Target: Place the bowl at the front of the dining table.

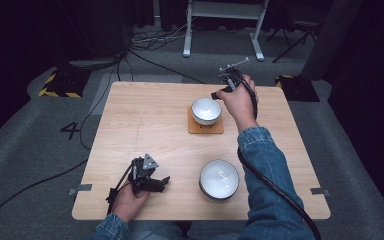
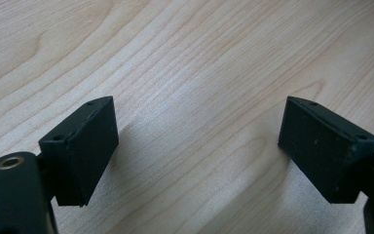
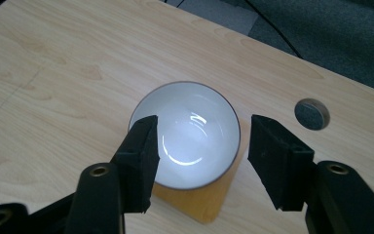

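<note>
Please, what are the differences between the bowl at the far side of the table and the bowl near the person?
The far bowl stands on a square brown coaster; the near bowl stands directly on the table. The far bowl looks smaller, the near bowl wider. The right gripper hovers open above the far bowl; the near bowl has no gripper at it, as the left gripper rests apart from it. Both are white inside, dark-rimmed, upright and empty.

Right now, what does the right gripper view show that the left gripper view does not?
The right gripper view shows a white bowl on a brown coaster, a round hole in the table, and grey floor beyond the edge. The left gripper view shows bare wood between its jaws. Both show the wooden table and an open gripper: the right gripper and the left gripper.
</note>
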Tool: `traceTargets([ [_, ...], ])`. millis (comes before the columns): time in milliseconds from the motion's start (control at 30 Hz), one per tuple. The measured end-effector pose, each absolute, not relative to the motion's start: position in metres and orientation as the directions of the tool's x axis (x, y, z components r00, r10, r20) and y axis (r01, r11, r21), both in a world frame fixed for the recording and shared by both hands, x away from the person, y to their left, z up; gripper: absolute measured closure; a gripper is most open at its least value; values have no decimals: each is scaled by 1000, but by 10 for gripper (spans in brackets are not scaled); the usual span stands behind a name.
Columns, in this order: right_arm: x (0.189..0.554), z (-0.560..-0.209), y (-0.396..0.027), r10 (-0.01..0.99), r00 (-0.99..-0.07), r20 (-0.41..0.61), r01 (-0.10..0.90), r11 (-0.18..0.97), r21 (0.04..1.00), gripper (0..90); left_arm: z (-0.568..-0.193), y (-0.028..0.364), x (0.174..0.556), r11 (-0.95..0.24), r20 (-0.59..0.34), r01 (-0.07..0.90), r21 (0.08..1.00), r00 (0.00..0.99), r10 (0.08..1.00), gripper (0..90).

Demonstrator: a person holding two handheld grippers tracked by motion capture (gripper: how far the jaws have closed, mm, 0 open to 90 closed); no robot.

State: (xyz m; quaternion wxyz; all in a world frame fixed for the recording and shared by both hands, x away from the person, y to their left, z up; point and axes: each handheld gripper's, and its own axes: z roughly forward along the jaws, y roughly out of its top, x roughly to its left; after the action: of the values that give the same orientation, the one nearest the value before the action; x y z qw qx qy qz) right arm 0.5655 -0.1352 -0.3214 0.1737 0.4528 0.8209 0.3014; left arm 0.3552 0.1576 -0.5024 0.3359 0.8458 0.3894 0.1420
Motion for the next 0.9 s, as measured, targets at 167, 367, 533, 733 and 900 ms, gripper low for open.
traceTargets([
  [167,549,-316,-152,841,-540,-18,632,420,651,449,-502,158,355,-473,-19,562,679,656,754,147],
  [367,528,-308,-174,836,-548,-23,617,422,664,445,-502,157,355,-465,-34,572,676,654,756,147],
  [533,510,-301,-191,830,-557,-43,604,440,665,440,-503,157,355,-463,-33,571,678,652,757,147],
  [733,490,-296,-210,825,-563,-52,594,448,668,434,-502,157,355,-464,-33,572,676,653,757,147],
  [900,477,-295,-225,824,-566,-44,598,446,666,431,-502,157,355,-467,-28,568,677,654,756,147],
])
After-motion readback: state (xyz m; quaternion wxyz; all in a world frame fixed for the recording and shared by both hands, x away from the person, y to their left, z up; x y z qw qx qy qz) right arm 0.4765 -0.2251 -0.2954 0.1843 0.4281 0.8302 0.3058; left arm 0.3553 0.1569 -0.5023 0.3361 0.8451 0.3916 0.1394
